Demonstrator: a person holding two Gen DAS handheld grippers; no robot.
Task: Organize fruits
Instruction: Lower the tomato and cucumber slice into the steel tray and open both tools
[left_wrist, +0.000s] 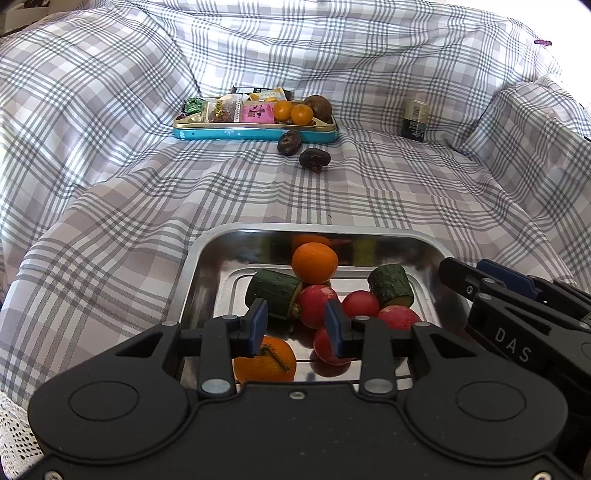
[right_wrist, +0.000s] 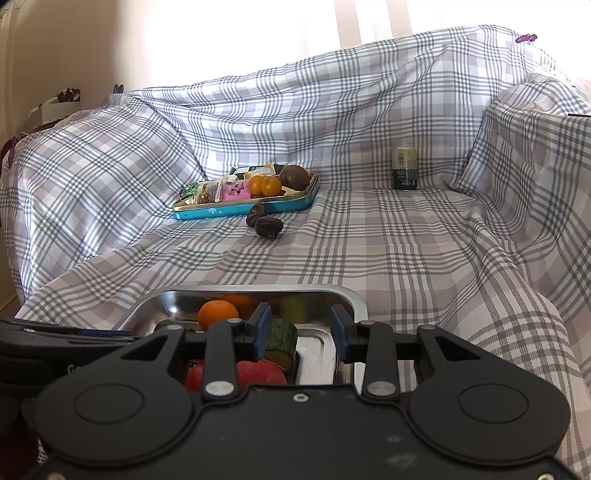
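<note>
Both of your grippers hover over the steel tray (left_wrist: 207, 258) at the near edge of the plaid-covered sofa, and neither is carrying anything: the left gripper (left_wrist: 297, 325) has its blue pads drawn in to their narrow setting with only air between them, and the right gripper (right_wrist: 301, 334) is drawn in the same way, empty. In the left wrist view the tray already holds a mandarin (left_wrist: 314, 263) at its 12 o'clock, two cucumber chunks (left_wrist: 274, 293) at roughly 10 and 2 o'clock, a cluster of red fruits (left_wrist: 360, 303) in the middle, and a second, stemmed mandarin (left_wrist: 265, 360) at 7 o'clock under the left pad. What is left to sort sits well apart, up at 12 o'clock on the seat: the teal tin (right_wrist: 243, 210) mixes snack packets with two small oranges (right_wrist: 266, 185) and a brown round fruit (right_wrist: 294, 177), and two dark fruits (right_wrist: 269, 225) lie on the cloth just beside its front wall, touching or nearly so. You look to be between placements. The next move likely calls for spreading one gripper's pads, reaching forward past the tray's far rim, and closing gently on a loose dark fruit first, since it could roll on the soft, creased fabric. The can (right_wrist: 404, 168) at 1 o'clock needs no attention.
</note>
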